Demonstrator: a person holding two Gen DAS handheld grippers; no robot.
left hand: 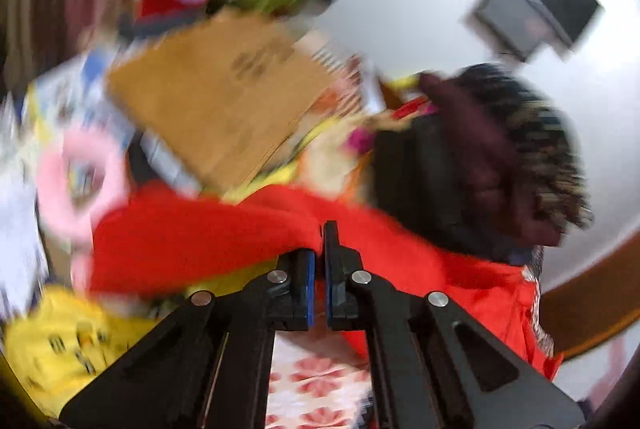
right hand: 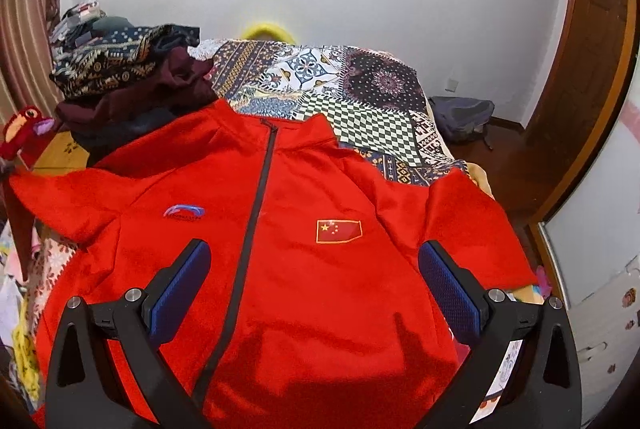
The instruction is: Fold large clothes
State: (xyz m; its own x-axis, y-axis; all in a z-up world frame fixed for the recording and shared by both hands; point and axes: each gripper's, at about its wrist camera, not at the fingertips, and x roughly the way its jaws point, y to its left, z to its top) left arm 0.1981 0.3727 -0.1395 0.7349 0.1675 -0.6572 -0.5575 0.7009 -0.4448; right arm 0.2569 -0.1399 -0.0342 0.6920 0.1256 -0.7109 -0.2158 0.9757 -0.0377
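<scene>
The red jacket [right hand: 320, 249] lies front-up on the bed [right hand: 360, 97], zipped, its collar toward the patchwork cover. The left gripper [left hand: 322, 261] has its fingers pinched together on a fold of the jacket's red fabric. The right gripper [right hand: 316, 285] hangs over the jacket's chest, fingers spread wide and holding nothing. A pile of dark clothes [right hand: 132, 81] sits just beside the jacket's collar.

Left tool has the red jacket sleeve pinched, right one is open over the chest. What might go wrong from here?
The left tool grips only a thin edge of the jacket, so the sleeve may slip out. The pile of dark clothes touches the jacket's shoulder and could get dragged. The right tool holds nothing, so the body may shift.
</scene>
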